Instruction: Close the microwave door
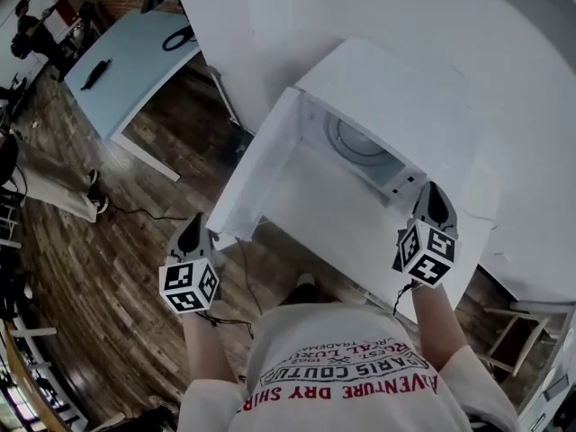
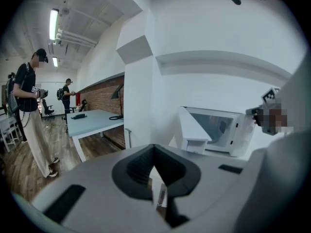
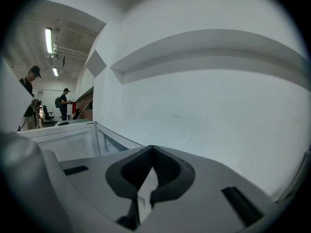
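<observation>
- The microwave (image 1: 396, 88) is sitting on a white counter (image 1: 540, 259) against a white wall, just ahead of the person.
- Its door (image 1: 256, 165) is standing wide open, swung out to the left, with its inner face turned toward the cavity.
- The round turntable (image 1: 355, 142) is showing inside the open cavity.
- The left hand-held gripper (image 1: 194, 228) is hanging near the door's free outer corner, apart from it. Its jaws are pressed together with nothing between them.
- The right hand-held gripper (image 1: 434, 196) is hovering at the microwave's front right corner, by the control panel. Its jaws are likewise closed together on nothing.
- Each gripper's marker cube is facing up toward the head camera.
- The person's white printed shirt (image 1: 351, 376) is filling the bottom of the head view.
- A wooden floor (image 1: 108, 268) is spreading out below and to the left.
- A blue counter (image 1: 135, 66) is standing well apart at the upper left, carrying small dark items.
- In the left gripper view, another person (image 2: 29, 110) is standing on the floor at the far left.
</observation>
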`<state>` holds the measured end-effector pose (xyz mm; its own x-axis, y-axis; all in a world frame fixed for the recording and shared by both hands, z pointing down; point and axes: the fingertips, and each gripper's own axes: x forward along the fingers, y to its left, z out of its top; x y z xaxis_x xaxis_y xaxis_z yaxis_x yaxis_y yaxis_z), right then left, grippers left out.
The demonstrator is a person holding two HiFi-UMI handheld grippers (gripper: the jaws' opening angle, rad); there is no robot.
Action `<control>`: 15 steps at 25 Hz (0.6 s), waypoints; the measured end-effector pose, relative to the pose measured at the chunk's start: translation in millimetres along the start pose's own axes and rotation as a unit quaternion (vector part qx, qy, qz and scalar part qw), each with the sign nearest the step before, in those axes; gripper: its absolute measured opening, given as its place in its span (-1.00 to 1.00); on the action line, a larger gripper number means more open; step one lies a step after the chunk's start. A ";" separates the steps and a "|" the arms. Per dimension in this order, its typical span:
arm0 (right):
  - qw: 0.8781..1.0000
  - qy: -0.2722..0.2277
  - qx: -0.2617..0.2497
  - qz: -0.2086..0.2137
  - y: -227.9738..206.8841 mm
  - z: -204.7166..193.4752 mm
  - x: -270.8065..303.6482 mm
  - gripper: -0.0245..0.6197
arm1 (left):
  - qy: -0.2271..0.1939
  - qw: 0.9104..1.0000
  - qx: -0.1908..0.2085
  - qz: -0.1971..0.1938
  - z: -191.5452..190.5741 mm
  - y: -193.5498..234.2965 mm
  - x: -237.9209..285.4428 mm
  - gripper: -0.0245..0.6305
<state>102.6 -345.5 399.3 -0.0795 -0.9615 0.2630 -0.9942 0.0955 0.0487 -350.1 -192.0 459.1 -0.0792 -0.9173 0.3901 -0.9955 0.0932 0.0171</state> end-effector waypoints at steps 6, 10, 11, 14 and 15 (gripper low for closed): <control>1.000 -0.003 -0.008 0.025 -5.0 0.3 0.0 -0.90 | -0.017 1.000 -0.006 -0.019 -0.2 -55.6 -8.5 -0.94; 0.999 0.002 -0.002 0.040 -1.3 -2.0 3.0 -0.90 | -0.019 0.999 -0.021 -0.046 0.9 -87.5 -6.8 -0.94; 0.999 0.002 0.000 0.043 -1.4 -1.9 3.7 -0.90 | -0.020 0.998 -0.025 -0.055 1.7 -97.0 -5.5 -0.94; 0.999 0.004 0.004 0.053 -2.2 -0.7 4.4 -0.90 | -0.019 0.996 -0.021 -0.080 4.4 -126.3 -2.6 -0.94; 0.998 0.005 0.005 0.057 -2.3 -0.5 4.0 -0.90 | -0.017 0.996 -0.015 -0.087 5.2 -135.9 -2.1 -0.94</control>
<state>104.6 -349.4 400.8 -0.1909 -0.9420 0.2759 -0.9796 0.2009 0.0082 -214.9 -204.8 451.2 0.0918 -0.9335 0.3466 -0.9923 -0.0568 0.1099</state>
